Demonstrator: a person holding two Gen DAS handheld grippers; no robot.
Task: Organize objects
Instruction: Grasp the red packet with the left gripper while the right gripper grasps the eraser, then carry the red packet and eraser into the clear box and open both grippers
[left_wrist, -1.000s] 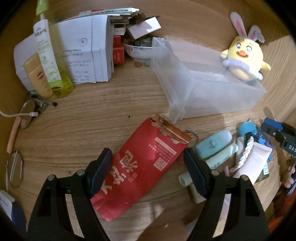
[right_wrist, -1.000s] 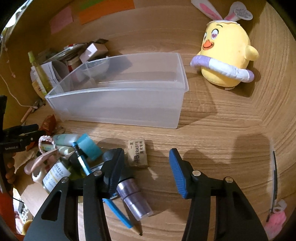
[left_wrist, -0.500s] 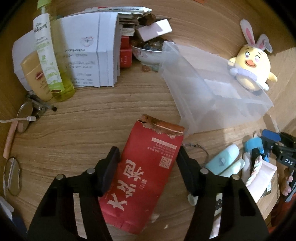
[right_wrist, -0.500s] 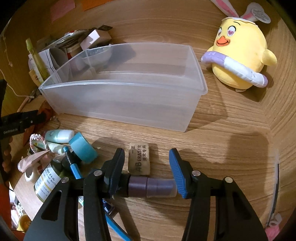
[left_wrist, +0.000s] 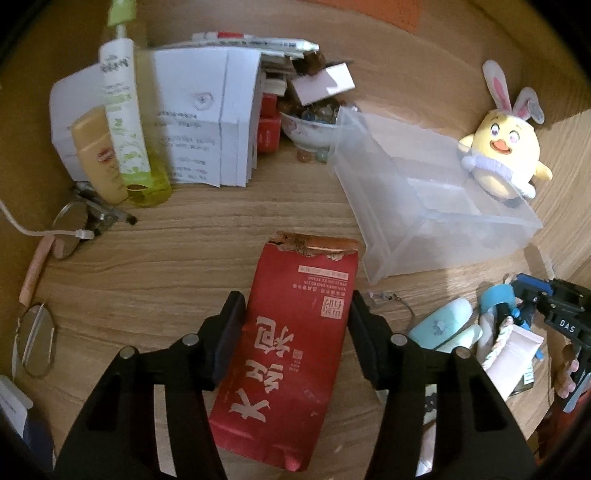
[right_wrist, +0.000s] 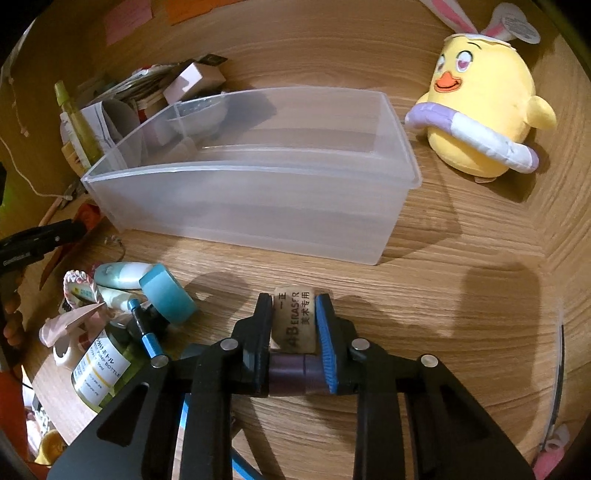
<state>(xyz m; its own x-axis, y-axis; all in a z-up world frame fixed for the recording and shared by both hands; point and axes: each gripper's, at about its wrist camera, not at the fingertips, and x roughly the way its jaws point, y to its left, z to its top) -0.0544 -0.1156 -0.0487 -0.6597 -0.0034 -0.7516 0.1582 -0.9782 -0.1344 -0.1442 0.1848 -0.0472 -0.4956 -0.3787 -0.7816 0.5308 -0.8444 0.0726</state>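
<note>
Now squared up between the left tongs: red pouch, jaws just closing, clamped on its sides. Right tongs just closing too, clamped on eraser and purple tube; bin beyond both.

Bin behind eraser, plush chick right of bin
</note>
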